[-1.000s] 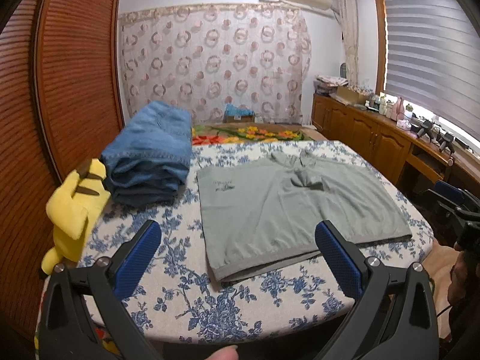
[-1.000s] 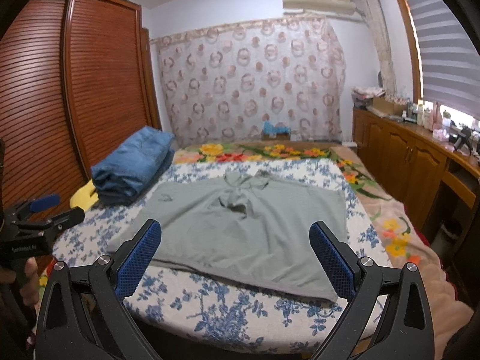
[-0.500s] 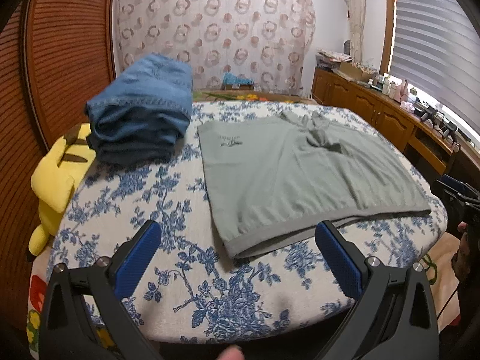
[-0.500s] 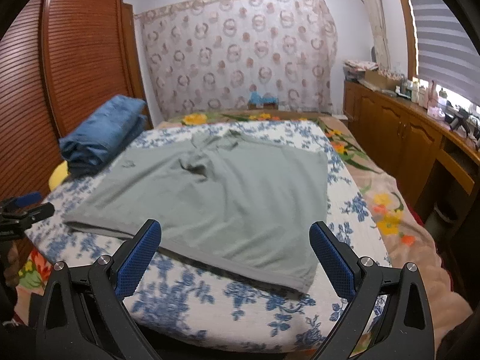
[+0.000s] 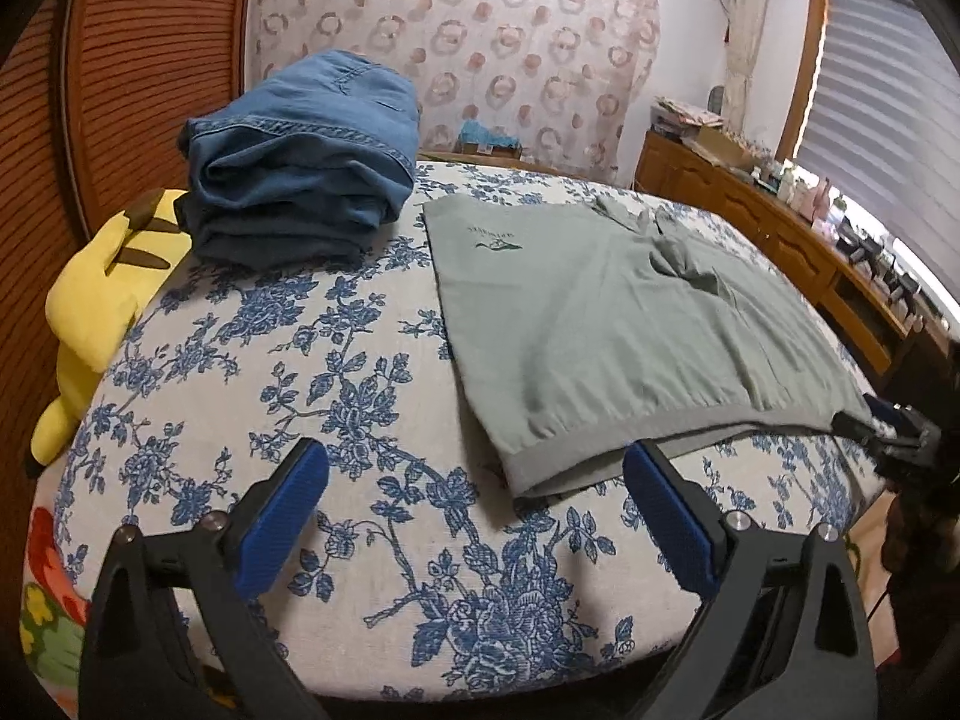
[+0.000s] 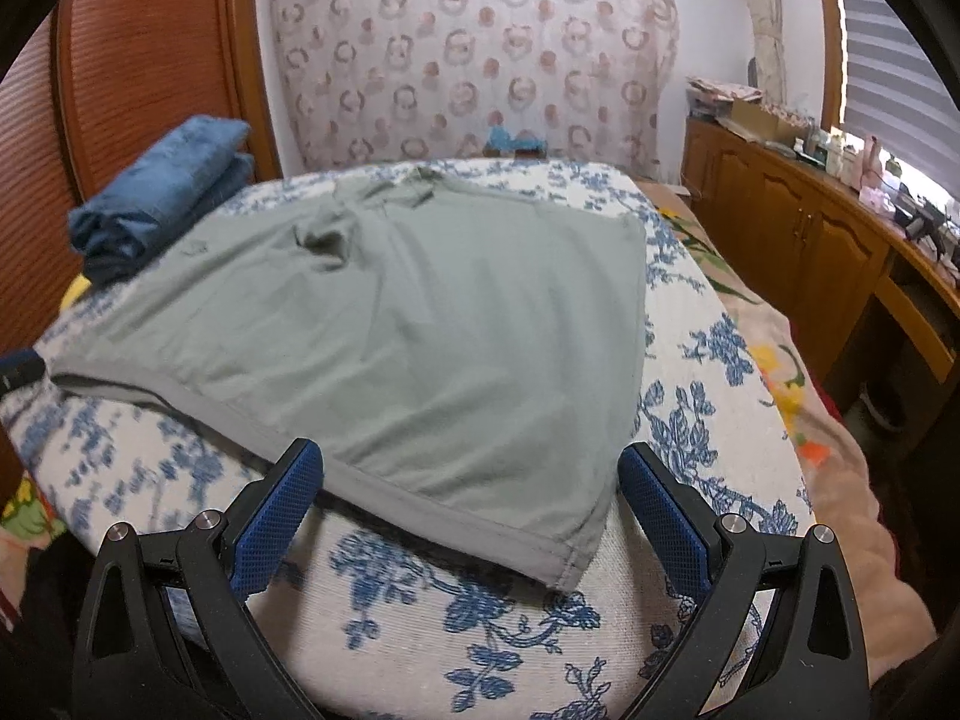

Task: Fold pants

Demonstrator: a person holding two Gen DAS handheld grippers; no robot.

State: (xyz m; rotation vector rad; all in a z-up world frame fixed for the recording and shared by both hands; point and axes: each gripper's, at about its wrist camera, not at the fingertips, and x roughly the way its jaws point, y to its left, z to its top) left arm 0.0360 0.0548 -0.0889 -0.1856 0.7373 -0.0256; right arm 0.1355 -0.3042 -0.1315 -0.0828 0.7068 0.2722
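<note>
A grey-green garment (image 5: 606,312) lies spread flat on a table covered in a blue-flowered cloth (image 5: 312,372). It also shows in the right wrist view (image 6: 432,324). My left gripper (image 5: 477,504) is open and empty, low over the cloth just before the garment's near left hem corner. My right gripper (image 6: 471,498) is open and empty, with the garment's near right hem corner (image 6: 564,564) between its fingers. The right gripper's tip (image 5: 900,420) shows at the far hem corner in the left wrist view.
A folded stack of blue denim (image 5: 300,174) sits at the table's far left, also in the right wrist view (image 6: 162,198). A yellow plush toy (image 5: 102,306) lies beside it. Wooden cabinets (image 6: 798,228) run along the right wall. A patterned curtain (image 6: 474,54) hangs behind.
Both grippers have come down and forward toward the garment's near hem. The hem corners now sit at the fingertips. Both stay open.
</note>
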